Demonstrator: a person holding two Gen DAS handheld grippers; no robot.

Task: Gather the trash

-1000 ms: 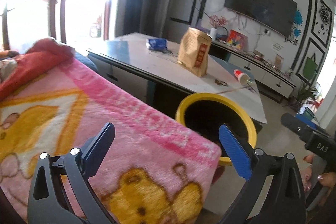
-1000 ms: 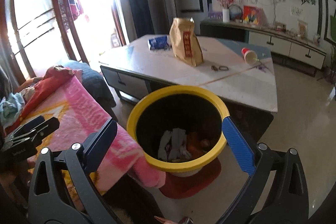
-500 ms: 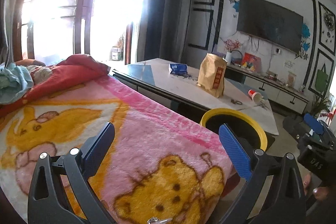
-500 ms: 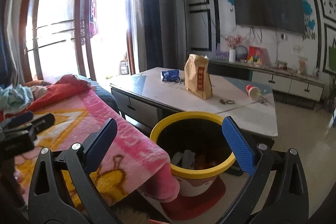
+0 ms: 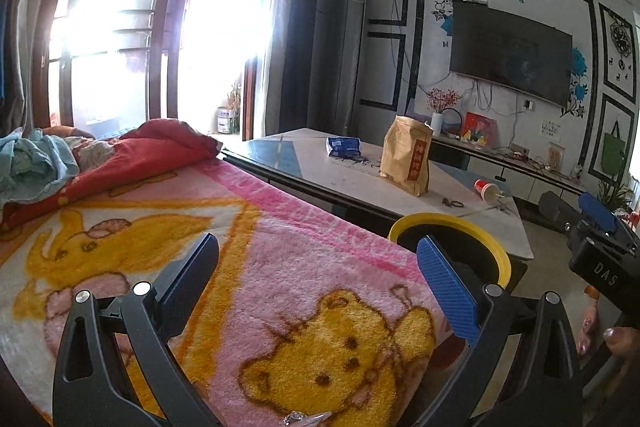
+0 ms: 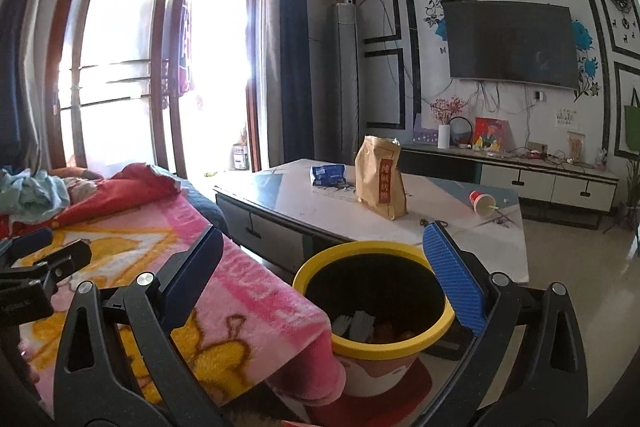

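Pale desk (image 6: 440,199) bearing a brown paper bag (image 6: 380,183), blue packet (image 6: 327,174), tipped red cup (image 6: 482,203). Beside it, bed under pink cartoon blanket (image 5: 280,267).

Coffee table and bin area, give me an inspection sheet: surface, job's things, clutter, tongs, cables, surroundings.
Surface: table, pale top, mostly bare.
Job's things: bin on the floor beside the table, trash inside; tipped red cup, blue packet, brown bag on the table.
Clutter: small dark rings by the bag.
Tongs: left tongs open, empty, over blanket; right tongs open, empty, near the bin.
Cables: loose wires under TV.
Surroundings: bright window, cabinet.
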